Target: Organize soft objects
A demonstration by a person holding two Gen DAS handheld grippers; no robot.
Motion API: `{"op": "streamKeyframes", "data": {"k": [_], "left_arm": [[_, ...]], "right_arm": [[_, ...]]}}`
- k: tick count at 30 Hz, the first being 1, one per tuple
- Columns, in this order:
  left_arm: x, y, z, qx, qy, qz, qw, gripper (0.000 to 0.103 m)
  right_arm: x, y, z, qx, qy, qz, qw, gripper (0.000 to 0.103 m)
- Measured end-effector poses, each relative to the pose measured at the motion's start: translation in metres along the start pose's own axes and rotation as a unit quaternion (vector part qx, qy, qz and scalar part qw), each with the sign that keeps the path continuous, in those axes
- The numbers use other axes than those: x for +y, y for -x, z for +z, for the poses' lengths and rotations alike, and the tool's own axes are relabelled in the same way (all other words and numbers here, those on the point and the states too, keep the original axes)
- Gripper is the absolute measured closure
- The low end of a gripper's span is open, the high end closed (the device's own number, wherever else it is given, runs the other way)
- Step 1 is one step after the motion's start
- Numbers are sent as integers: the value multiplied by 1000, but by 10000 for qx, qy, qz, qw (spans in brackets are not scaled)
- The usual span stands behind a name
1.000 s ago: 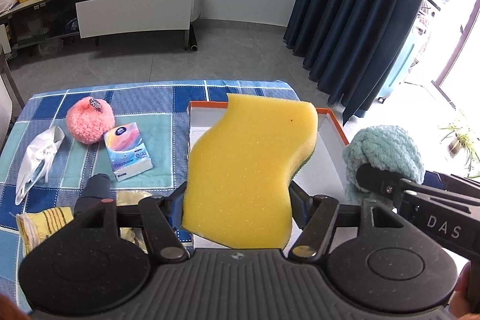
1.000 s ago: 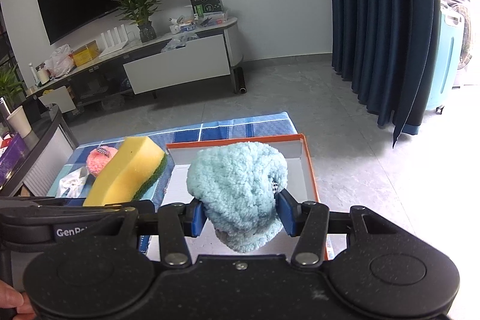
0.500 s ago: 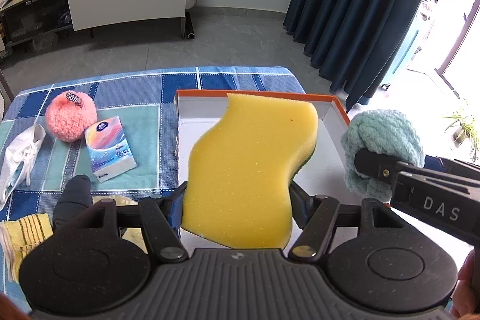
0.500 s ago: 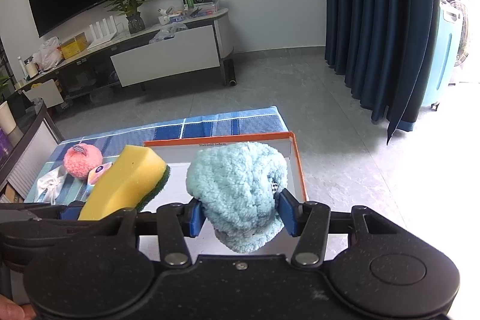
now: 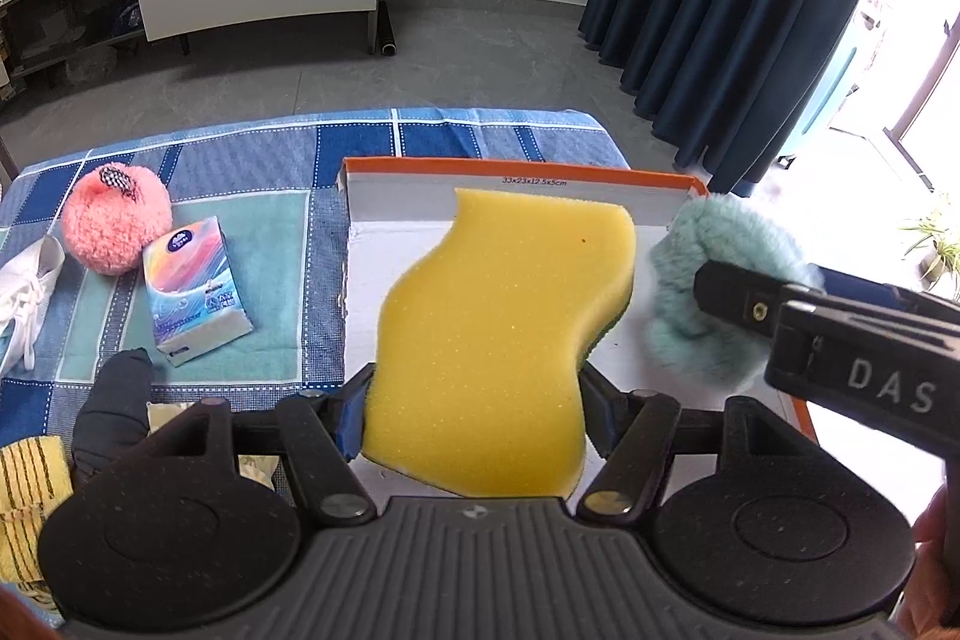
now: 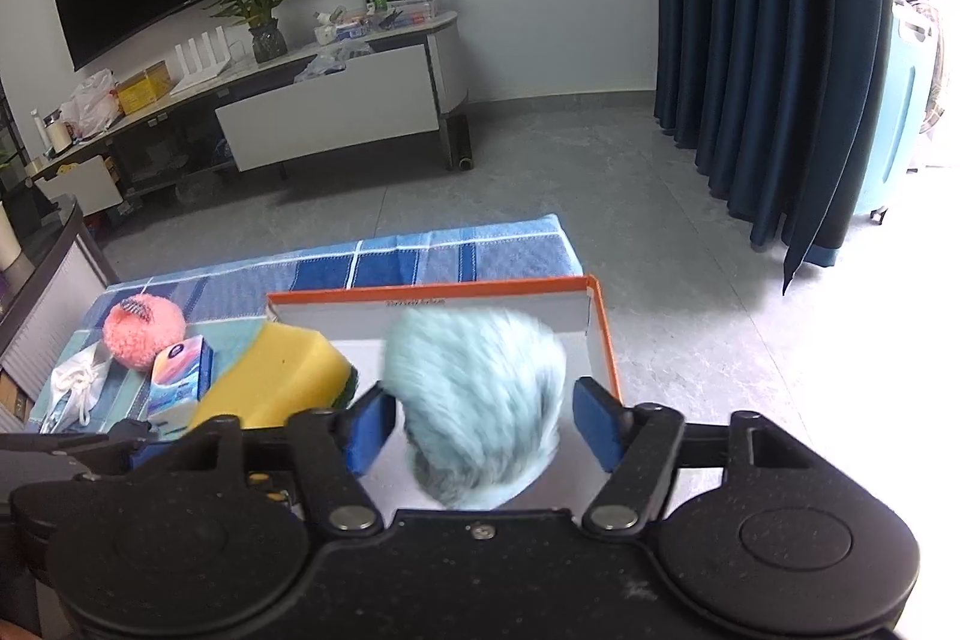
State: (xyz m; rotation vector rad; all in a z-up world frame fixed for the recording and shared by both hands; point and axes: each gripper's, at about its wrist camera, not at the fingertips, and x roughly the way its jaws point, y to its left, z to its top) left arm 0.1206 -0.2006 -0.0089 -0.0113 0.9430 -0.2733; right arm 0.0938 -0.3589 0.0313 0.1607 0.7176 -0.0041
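Yellow sponge, long axis pointing forward, clamped in left claw.

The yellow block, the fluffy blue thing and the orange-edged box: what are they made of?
The yellow block looks like foam sponge: matte, finely pored, with a dark green scouring layer at its edge. The fluffy blue thing seems to be chenille or plush yarn, judging by its fuzzy pile, though it is blurred here. The orange-edged box appears to be cardboard: thin flat walls, white inside, printed size label.

sponge: 1 | blue plush: 1 | pink pompom: 1 | tissue pack: 1 | box: 1
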Motion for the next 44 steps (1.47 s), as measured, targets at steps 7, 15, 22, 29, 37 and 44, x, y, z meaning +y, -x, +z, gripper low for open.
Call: {"op": "streamKeyframes", "data": {"k": [7,15,22,29,37,44], "left_arm": [[1,-13,1,122,61,5,9999,31],[2,-13,-1,140,60,-89,9998,16],[10,16,-2,-83,105,-10,9999,11],[20,42,-13,-178,20,284,9994,4],[41,67,-29,-207,125,458,9987,2],[61,81,-39,-262,305,555,9976,2]], "right_arm": [[-5,6,1,-146,-74,-37,9999,21],[1,29,-4,-344,-42,-7,9994,21],[8,44,-12,-354,-52,63,9993,21],[23,58,-24,-297,-16,139,9995,21],[47,70,-37,-214,141,323,9991,21],[71,73,-43,-137,309,453,9984,21]]}}
